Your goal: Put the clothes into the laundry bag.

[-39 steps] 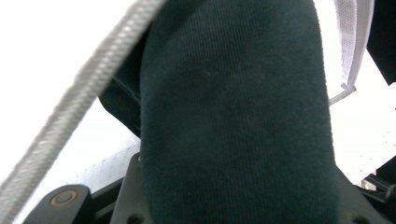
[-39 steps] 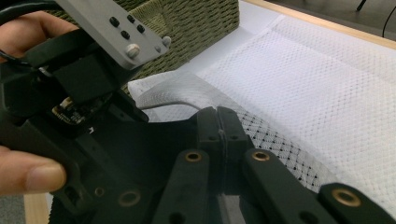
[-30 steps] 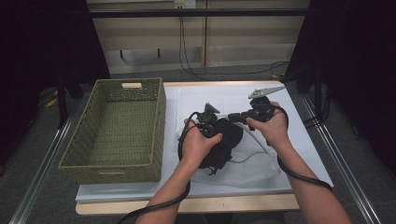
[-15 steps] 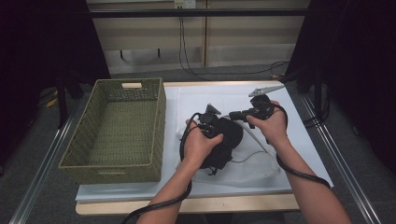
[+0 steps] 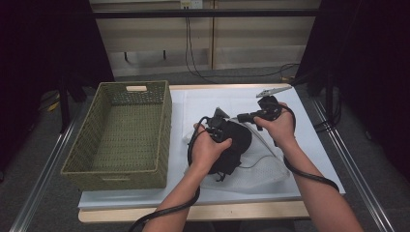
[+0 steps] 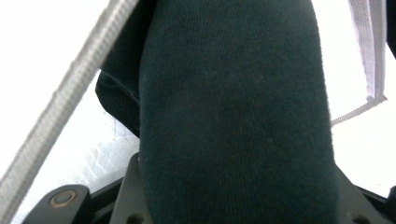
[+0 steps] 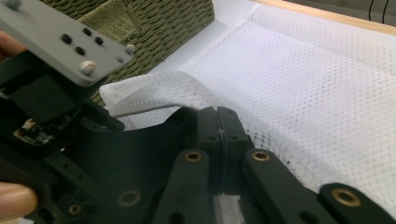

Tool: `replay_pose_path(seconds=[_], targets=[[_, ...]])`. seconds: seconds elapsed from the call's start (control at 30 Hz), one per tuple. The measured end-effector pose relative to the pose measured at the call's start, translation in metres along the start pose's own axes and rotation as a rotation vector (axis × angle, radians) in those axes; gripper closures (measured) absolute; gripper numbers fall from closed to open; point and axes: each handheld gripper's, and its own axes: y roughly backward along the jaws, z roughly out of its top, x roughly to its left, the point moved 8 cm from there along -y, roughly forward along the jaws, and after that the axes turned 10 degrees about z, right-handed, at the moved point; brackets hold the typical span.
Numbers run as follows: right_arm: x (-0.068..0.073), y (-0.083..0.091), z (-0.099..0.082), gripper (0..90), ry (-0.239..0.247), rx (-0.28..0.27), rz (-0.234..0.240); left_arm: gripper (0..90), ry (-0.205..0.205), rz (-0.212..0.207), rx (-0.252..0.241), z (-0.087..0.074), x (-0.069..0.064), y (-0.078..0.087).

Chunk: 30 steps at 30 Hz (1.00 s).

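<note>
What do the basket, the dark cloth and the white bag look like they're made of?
Basket: woven wicker or paper cord, matte olive green, plaited strands visible. Dark cloth: soft knit fabric, matte, fine ribbed texture, possibly cotton. White bag: thin synthetic mesh, judging by its honeycomb holes, with a corded edge.

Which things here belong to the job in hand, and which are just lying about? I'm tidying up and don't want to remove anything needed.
In use:
- dark cloth, gripped in the left tool
- white mesh bag, with the shut right tool at its edge

Lying about:
- woven basket, standing left of the bag
- cables on the floor behind the table
</note>
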Motion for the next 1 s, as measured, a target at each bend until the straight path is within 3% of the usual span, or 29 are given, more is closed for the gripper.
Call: replay_pose_path(seconds=[0.17, 0.4, 0.63, 1.0], targets=[[0.003, 0.001, 0.001, 90.0, 0.001, -0.006, 0.010, 60.0, 0.045, 0.011, -0.015, 0.006, 0.002, -0.007], [0.004, 0.003, 0.001, 90.0, 0.006, -0.005, 0.008, 59.1, 0.031, 0.014, -0.011, 0.008, 0.002, -0.009], [0.007, 0.006, 0.002, 90.0, 0.018, -0.010, 0.015, 58.7, 0.038, 0.008, -0.044, 0.014, -0.001, -0.007], [0.006, 0.009, -0.001, 90.0, 0.019, -0.006, 0.016, 54.5, 0.026, 0.043, -0.074, 0.016, 0.003, -0.016]])
